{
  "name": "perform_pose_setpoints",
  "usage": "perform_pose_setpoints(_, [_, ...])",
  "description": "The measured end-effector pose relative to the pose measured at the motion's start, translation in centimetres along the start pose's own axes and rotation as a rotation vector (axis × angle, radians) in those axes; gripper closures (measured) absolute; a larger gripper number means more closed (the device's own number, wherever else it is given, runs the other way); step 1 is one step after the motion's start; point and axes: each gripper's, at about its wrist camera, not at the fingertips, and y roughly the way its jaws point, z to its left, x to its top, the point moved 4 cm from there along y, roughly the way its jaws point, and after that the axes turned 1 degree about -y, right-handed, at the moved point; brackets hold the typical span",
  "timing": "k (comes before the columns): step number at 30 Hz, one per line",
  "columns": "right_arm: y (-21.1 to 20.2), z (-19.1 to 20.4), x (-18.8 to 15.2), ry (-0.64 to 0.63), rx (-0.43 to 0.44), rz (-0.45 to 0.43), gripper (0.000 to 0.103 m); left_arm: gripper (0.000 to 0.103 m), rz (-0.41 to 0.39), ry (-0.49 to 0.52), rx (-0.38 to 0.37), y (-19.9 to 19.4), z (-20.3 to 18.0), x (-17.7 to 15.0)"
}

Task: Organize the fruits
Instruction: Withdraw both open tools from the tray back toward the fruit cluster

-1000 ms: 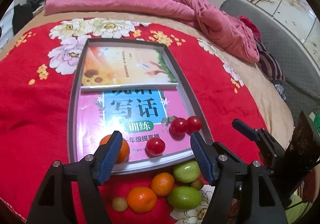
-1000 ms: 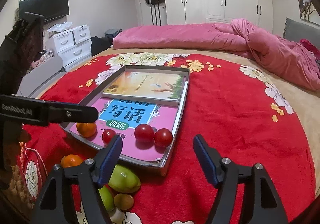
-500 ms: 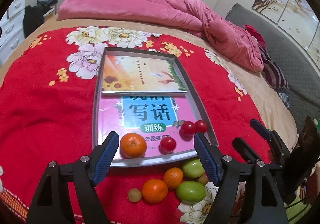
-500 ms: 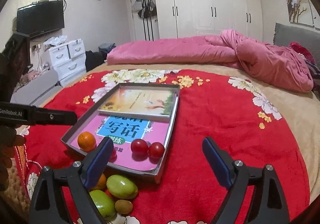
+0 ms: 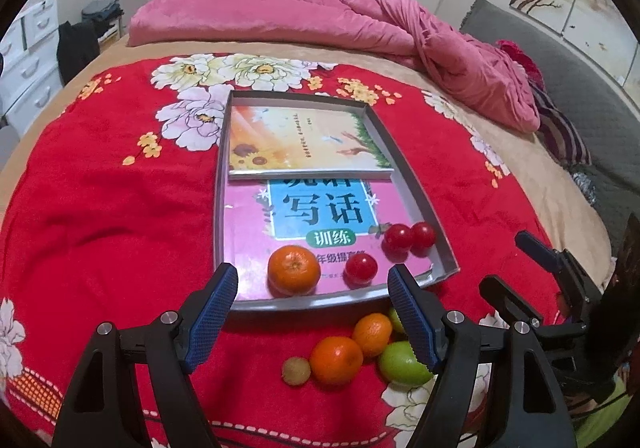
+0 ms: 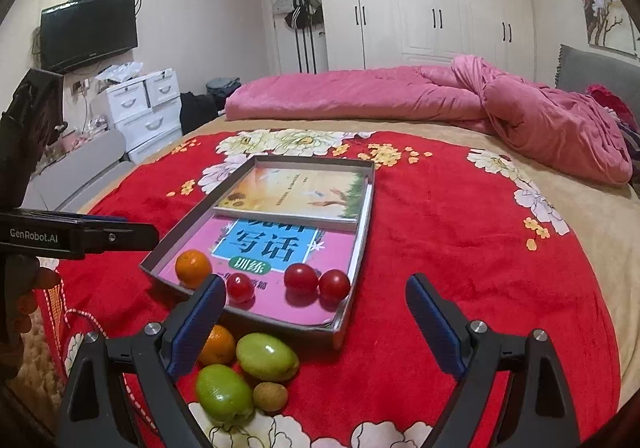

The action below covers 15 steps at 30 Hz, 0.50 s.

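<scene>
A grey tray [image 5: 436,232] lined with books lies on the red bedspread. In it sit an orange [image 5: 294,270] and three red tomatoes [image 5: 361,268], also seen in the right wrist view [image 6: 301,278]. In front of the tray lie two oranges [image 5: 336,360], green fruits [image 5: 402,364] and a small brown fruit [image 5: 296,371]; the right wrist view shows the green fruits [image 6: 267,357] too. My left gripper [image 5: 314,312] is open and empty above the tray's near edge. My right gripper [image 6: 316,324] is open and empty, to the right of the loose fruit.
A pink quilt [image 5: 360,24] lies bunched at the far side of the bed. A grey headboard [image 5: 560,60] stands at the right. White drawers [image 6: 140,108] and a TV [image 6: 88,32] stand left of the bed.
Both grippers have pulled back and risen from the tray. The orange in the tray now shows in full between the left fingers.
</scene>
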Motion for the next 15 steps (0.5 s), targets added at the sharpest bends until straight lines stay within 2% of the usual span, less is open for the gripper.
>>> perform_pose_setpoints(15, [-0.3,1.8,-0.9,-0.034,0.023,0.038,0.012,0.024,0.018,0.024,-0.002,-0.3,-0.4,-1.2])
